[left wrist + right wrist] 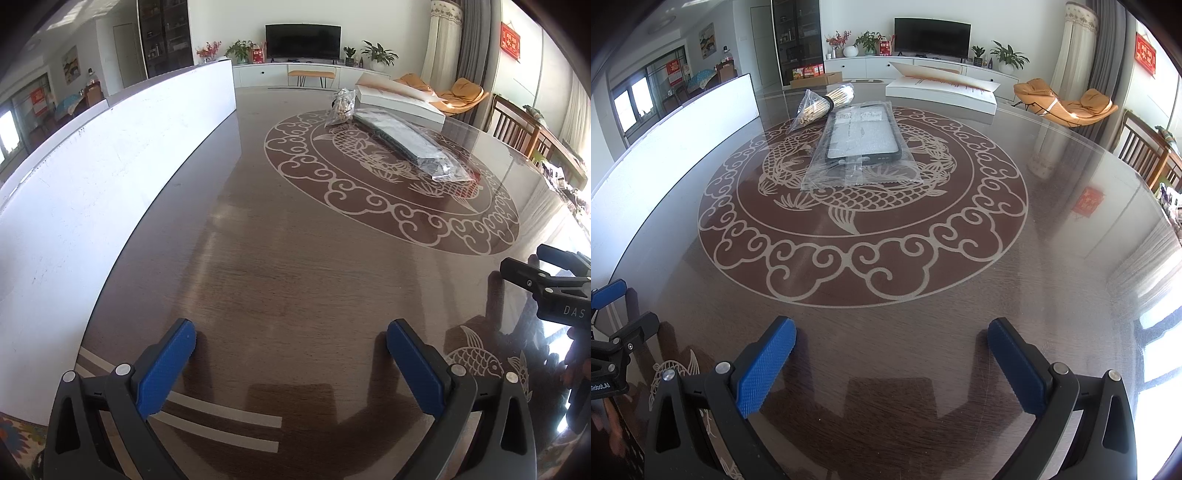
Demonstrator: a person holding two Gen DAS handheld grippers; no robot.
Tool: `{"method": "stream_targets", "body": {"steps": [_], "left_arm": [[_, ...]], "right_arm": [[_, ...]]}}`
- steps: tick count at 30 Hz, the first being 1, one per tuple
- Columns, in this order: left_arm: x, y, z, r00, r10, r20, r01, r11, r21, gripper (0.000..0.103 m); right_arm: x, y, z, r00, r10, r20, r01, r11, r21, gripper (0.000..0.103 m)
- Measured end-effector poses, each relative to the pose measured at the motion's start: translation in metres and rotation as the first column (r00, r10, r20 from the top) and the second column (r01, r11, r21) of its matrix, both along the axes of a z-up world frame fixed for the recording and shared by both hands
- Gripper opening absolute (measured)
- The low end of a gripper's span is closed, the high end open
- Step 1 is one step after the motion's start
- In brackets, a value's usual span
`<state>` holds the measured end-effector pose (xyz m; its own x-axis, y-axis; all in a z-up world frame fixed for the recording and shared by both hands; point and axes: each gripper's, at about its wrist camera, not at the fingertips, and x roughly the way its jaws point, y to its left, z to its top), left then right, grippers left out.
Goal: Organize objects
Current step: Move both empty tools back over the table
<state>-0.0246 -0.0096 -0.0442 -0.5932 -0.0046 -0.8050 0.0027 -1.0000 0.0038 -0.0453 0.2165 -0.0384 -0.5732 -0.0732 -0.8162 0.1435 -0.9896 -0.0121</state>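
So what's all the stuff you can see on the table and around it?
table: one, dark brown with pale fish pattern, under everything
tray: one, dark grey, in clear bag, on the pattern's middle
sticks: one bundle, tan, in clear bag, left of and behind the tray
box: one, white, open, far edge
board: one, white, standing along the left side
TV: one, black, back wall
lounge chair: one, orange, right of the TV
left tool: one, black with blue pads, open
right tool: one, black with blue pads, open

Each tool [290, 354] [892, 352] has black arms, silver screws and blue knurled pads [764, 365].
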Motion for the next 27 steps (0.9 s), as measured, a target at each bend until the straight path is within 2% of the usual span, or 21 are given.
{"method": "stream_targets", "body": {"steps": [27], "left_arm": [[-0.0003, -0.0053, -0.0014, 1.0, -0.018, -0.025, 0.018, 1.0, -0.003, 0.103]], "right_arm": [[0.0, -0.0001, 0.0, 1.0, 0.001, 0.0, -0.001, 1.0, 0.001, 0.103]]}}
